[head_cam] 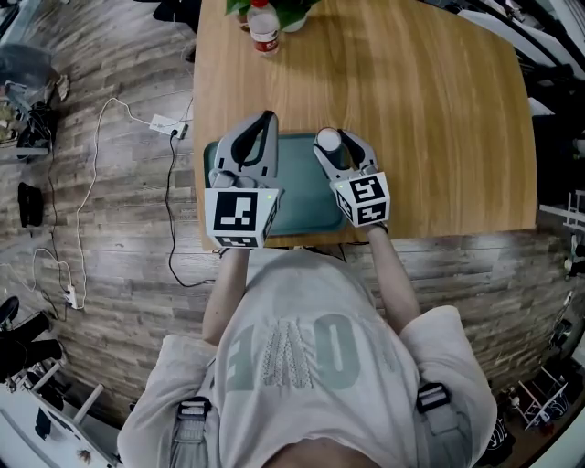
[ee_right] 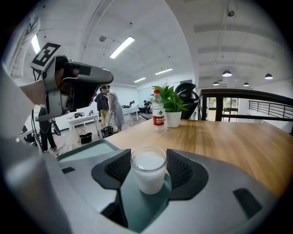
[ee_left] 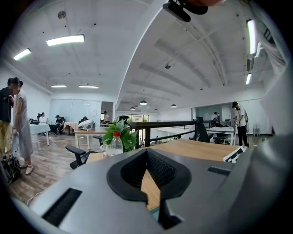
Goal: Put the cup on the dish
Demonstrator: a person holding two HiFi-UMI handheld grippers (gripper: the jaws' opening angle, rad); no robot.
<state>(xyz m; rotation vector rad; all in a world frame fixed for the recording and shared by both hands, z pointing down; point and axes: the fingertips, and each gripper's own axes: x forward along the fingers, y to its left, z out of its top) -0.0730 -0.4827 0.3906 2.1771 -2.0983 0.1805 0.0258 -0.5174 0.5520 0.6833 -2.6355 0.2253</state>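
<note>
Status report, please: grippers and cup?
Left gripper shut, empty. Right gripper shut on cup, over green tray. Bottle far back, not in way.

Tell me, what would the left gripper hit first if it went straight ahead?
Probably the red-capped water bottle at the table far edge, roughly in line with the left gripper; the potted plant stands beside it. Height is unclear.

A wooden table (head_cam: 430, 119) stood on a grey plank floor (head_cam: 119, 247). White cables (head_cam: 99, 183) trailed left of it, a bottle (head_cam: 264, 29) and potted plant (ee_right: 171, 104) sat at its far edge, and strip lights (ee_left: 65, 40) glowed overhead.
</note>
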